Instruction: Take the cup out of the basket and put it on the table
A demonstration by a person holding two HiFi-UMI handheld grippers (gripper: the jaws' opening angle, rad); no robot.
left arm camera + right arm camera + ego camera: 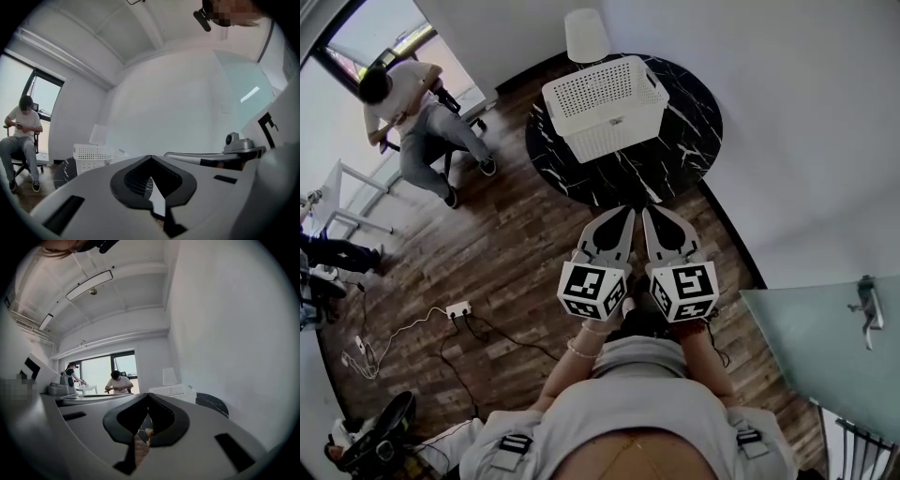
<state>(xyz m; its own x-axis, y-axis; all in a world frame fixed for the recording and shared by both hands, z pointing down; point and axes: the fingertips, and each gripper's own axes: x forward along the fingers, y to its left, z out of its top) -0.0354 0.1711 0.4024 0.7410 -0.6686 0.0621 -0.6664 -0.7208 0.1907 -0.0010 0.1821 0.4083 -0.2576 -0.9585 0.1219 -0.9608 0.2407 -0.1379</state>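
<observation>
A white perforated basket (619, 131) stands on the round black marble table (680, 150); I cannot see into it well enough to make out a cup inside. A white tapered cup-like thing (586, 36) stands just beyond the basket at the table's far edge, and shows in the gripper views too (98, 134) (168, 376). My left gripper (623, 217) and right gripper (649, 217) are side by side near my body, short of the table, pointing at it. Both are shut and hold nothing.
A person (412, 112) sits on a chair at the far left. A power strip (457, 309) and cables lie on the wooden floor. A glass door (806, 347) with a handle is at my right, and a white wall runs behind the table.
</observation>
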